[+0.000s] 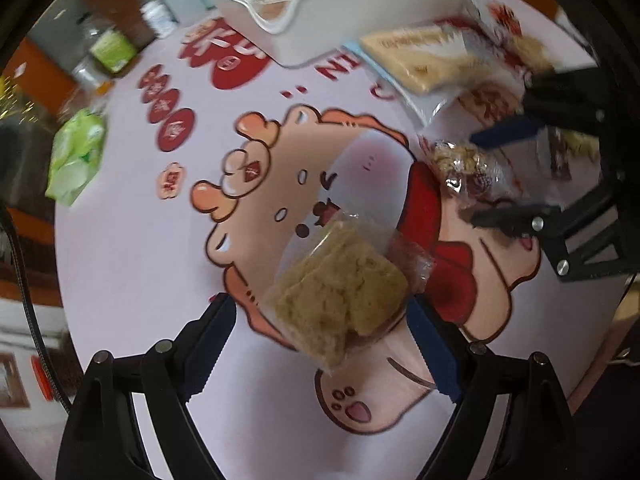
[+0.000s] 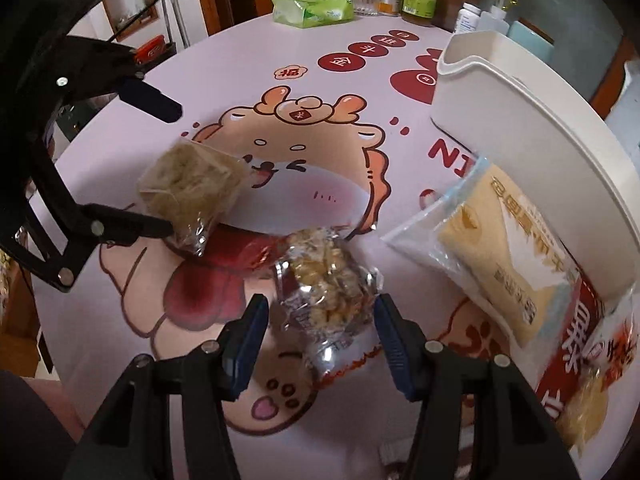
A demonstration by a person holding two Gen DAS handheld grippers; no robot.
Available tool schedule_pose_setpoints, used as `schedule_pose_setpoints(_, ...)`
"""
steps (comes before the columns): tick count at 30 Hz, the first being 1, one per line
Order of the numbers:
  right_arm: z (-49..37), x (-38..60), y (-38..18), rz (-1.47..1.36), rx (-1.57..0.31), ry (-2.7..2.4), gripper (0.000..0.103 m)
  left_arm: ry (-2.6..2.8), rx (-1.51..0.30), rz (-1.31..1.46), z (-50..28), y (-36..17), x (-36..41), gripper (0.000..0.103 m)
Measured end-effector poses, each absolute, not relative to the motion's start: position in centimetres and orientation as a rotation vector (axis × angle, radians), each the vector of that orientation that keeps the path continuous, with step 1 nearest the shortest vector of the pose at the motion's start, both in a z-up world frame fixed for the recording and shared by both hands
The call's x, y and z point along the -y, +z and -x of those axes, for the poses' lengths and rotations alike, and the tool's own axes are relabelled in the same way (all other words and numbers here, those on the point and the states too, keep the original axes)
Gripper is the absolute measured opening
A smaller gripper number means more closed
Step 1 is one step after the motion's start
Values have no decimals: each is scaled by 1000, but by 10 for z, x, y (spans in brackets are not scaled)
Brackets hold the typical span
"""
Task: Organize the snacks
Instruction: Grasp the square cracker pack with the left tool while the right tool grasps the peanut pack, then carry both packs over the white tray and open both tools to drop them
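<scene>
Since both wrapped snacks look light, crinkly and crumbly, each spread gripper should pinch mid-body: left gripper (image 1: 320, 344) straddles the crisp block (image 1: 340, 292), right gripper (image 2: 322, 344) the puffed-grain pack (image 2: 324, 284).

Round cartoon-print table (image 2: 340, 92) — snack packets (image 2: 500, 256), white bin (image 2: 520, 120), green pack (image 2: 314, 6).

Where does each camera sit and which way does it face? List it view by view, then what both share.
Left wrist: sits on the left tool, looks down at the green-brown snack pack between its open fingers; the right tool shows at right.
Right wrist: sits on the right tool, faces the puffed snack pack; the left tool shows at left.
Shared: both packs, white bin, yellow packet.
</scene>
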State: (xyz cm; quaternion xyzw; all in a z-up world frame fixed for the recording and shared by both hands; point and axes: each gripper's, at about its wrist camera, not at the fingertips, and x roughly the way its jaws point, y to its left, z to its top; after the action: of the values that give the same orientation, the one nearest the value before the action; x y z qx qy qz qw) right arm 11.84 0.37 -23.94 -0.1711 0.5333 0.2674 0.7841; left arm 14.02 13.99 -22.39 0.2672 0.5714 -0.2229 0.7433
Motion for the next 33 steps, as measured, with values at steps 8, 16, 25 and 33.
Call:
schedule_pose_setpoints(8, -133, -7, -243, 317, -1171, 569, 58, -546, -1297, -544, -161, -239, -136, 86)
schedule_pose_setpoints(16, -140, -11, -246, 302, -1166, 542, 57, -551, -1360, -483, -171, -249, -141, 86)
schedule_pose_setpoints(25, -137, -9, -244, 272, -1168, 525, 53, -525, -1366, -455, -152, -257, -145, 75)
schedule_pose_setpoints(33, -120, -1, -220, 198, -1143, 530, 53, -440, -1379, -345, -151, -249, -148, 66)
